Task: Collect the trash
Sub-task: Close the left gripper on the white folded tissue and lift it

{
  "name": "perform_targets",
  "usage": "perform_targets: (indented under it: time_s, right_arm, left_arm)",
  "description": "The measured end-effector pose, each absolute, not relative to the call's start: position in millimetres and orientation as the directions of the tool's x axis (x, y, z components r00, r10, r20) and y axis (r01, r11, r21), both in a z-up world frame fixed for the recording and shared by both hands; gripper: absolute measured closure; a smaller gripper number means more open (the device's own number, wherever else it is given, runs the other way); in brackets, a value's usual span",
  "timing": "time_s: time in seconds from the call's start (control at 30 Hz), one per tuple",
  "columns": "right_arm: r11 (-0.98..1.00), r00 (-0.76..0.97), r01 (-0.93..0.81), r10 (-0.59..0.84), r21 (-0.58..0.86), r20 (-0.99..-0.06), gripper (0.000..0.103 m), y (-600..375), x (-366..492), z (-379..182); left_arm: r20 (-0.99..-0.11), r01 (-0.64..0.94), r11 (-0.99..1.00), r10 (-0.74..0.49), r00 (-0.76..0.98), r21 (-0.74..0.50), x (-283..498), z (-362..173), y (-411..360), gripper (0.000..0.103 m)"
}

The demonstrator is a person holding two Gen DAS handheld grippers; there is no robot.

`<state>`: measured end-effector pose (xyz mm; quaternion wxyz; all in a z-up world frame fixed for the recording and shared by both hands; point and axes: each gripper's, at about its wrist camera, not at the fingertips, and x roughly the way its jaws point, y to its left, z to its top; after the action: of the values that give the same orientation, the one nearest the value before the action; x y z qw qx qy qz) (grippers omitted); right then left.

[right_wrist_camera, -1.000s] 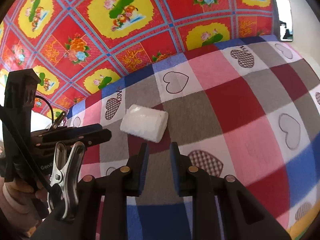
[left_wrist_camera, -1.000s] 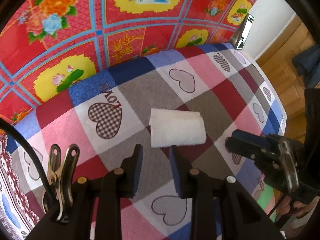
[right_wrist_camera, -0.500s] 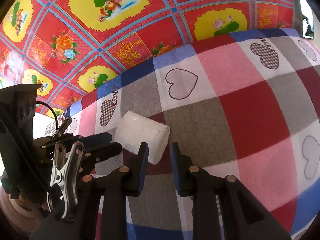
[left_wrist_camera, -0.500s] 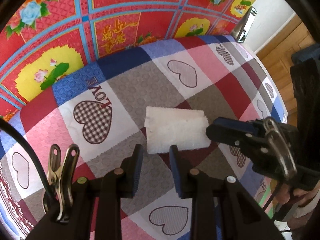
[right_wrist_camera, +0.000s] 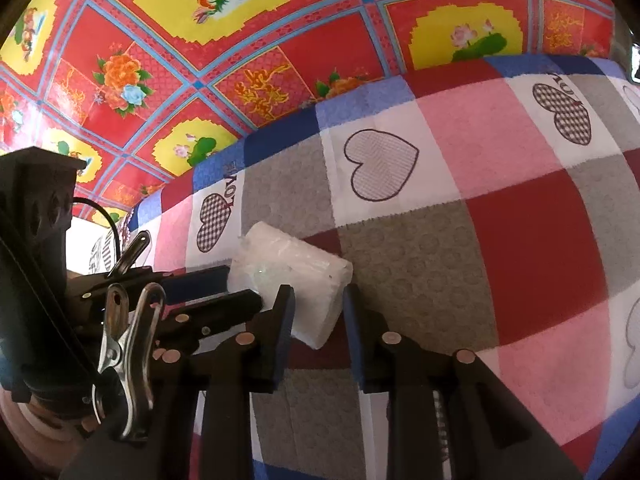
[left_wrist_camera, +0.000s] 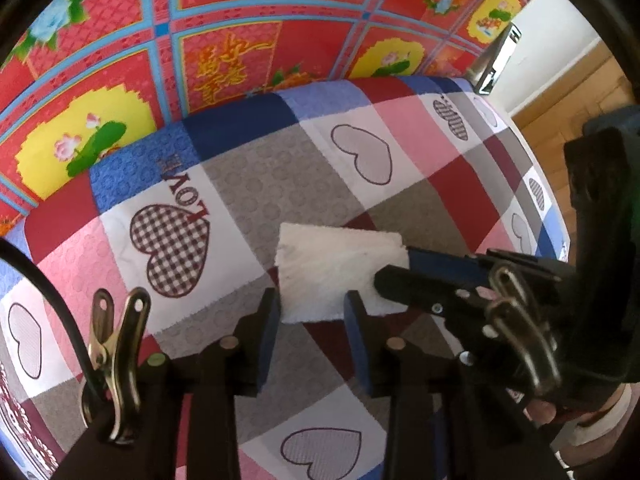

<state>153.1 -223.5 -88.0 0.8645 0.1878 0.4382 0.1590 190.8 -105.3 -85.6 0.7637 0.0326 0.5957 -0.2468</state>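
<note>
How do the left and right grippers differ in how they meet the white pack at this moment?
The left gripper straddles the near edge of the white pack; the right gripper straddles one corner. In the left wrist view the right gripper's fingers enter from the side, reaching the pack's right end. Both are open, and the pack lies on the checked heart blanket.

My two grippers crowd the white foam block (left_wrist_camera: 336, 272) from both ends; right gripper (left_wrist_camera: 394, 270) blocks its right end, left gripper (right_wrist_camera: 240, 284) its left. The checked heart bedsheet (left_wrist_camera: 256, 184) beyond the block lies open, and to my right (right_wrist_camera: 500, 208) too. The red floral cloth (left_wrist_camera: 224, 52) rises behind the bed edge, closing off the far side.
</note>
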Motion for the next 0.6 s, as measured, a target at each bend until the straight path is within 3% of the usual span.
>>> perform_targets:
  time_s: [0.23, 0.43, 0.6]
  right_arm:
    - [0.869, 0.574, -0.125, 0.457, 0.479, -0.680, 0.077, -226, 150, -91]
    - [0.863, 0.569, -0.151, 0.474, 0.482, -0.672, 0.087, -222, 150, -94]
    - [0.859, 0.585, -0.179, 0.485, 0.480, -0.650, 0.089, -217, 142, -91]
  left_arm:
    - [-0.918, 0.376, 0.888, -0.352, 0.184, -0.265, 192, -86, -106, 0.070]
    - [-0.916, 0.364, 0.895, -0.346, 0.205, -0.257, 189, -87, -102, 0.084]
    - [-0.911, 0.343, 0.901, -0.352, 0.216, -0.267, 183, -83, -93, 0.092]
